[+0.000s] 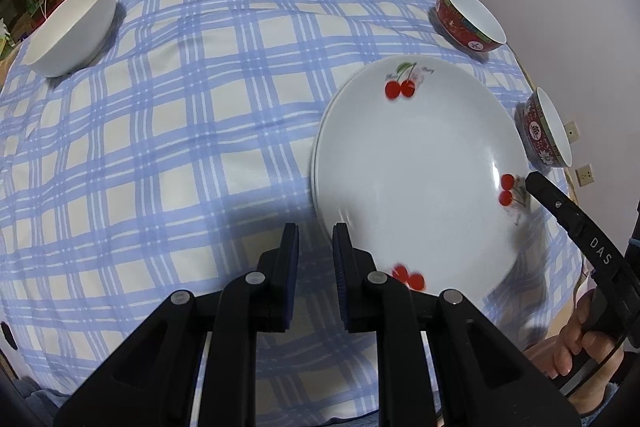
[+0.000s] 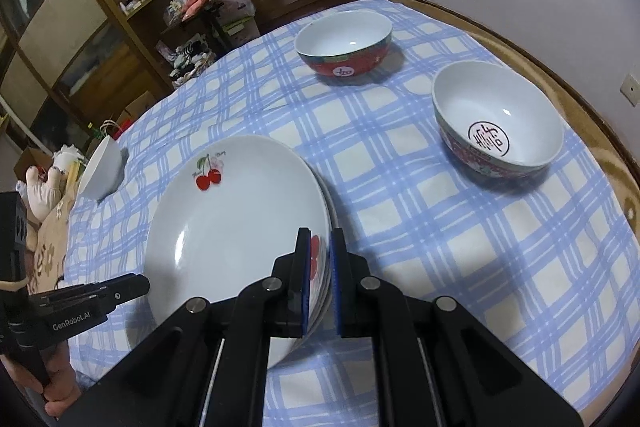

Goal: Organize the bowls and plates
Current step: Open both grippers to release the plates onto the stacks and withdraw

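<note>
A shiny round cherry plate [image 2: 236, 227] sits on top of another plate, near the front of the table, on a soft blue-checked cloth [image 1: 180, 131]. The right gripper [image 2: 320, 247] is squeezed shut on the plate's near rim, one black finger above and one below. The left gripper [image 1: 316, 239] hangs just beside the plate's other edge, its jaws almost closed with nothing between them. Two deep red patterned bowls [image 2: 344, 47] [image 2: 498, 123] stand further back, well apart. A smooth white bowl [image 1: 72, 27] sits alone at the far left edge.

"DAS" on right gripper [image 1: 532, 183], "GenRobot.AI" on left gripper [image 2: 144, 283]
</note>
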The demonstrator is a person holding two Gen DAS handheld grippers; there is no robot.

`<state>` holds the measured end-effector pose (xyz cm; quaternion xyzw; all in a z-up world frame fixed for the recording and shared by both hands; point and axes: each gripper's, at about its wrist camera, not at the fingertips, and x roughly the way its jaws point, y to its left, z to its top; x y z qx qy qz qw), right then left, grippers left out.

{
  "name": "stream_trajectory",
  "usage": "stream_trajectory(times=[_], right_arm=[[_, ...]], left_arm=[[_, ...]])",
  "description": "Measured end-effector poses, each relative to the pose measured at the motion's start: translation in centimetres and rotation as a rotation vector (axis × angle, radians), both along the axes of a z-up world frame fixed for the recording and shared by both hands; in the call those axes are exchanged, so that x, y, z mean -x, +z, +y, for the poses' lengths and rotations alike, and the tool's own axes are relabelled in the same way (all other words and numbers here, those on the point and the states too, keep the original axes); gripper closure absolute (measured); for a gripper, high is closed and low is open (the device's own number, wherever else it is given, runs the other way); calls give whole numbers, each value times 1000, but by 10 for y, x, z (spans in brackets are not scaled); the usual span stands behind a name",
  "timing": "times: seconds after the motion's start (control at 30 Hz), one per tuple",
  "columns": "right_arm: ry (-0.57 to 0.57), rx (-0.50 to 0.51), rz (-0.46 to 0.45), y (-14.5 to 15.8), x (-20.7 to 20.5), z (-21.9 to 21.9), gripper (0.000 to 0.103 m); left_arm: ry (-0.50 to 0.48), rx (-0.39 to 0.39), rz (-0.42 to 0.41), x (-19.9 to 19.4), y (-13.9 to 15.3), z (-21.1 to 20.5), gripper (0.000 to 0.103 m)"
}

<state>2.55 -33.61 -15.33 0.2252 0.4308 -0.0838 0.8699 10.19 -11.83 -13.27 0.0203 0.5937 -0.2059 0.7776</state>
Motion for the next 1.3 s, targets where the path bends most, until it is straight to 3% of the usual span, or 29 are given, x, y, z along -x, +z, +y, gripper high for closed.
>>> stream_trajectory(times=[0.23, 0.93, 1.2, 1.3], right_arm=[[35, 29, -14, 6, -1, 10, 93], [-15, 33, -17, 10, 6, 5, 91], [-21, 41, -33, 15, 10, 6, 72], [-4, 48, -48, 20, 10, 9, 61]], left_arm=[[-4, -33, -34, 1, 3, 0, 84], [19, -40, -37, 2, 7, 10, 77], [23, -15, -24, 4, 12, 14, 70], [17, 0, -34, 7, 20, 16, 62]])
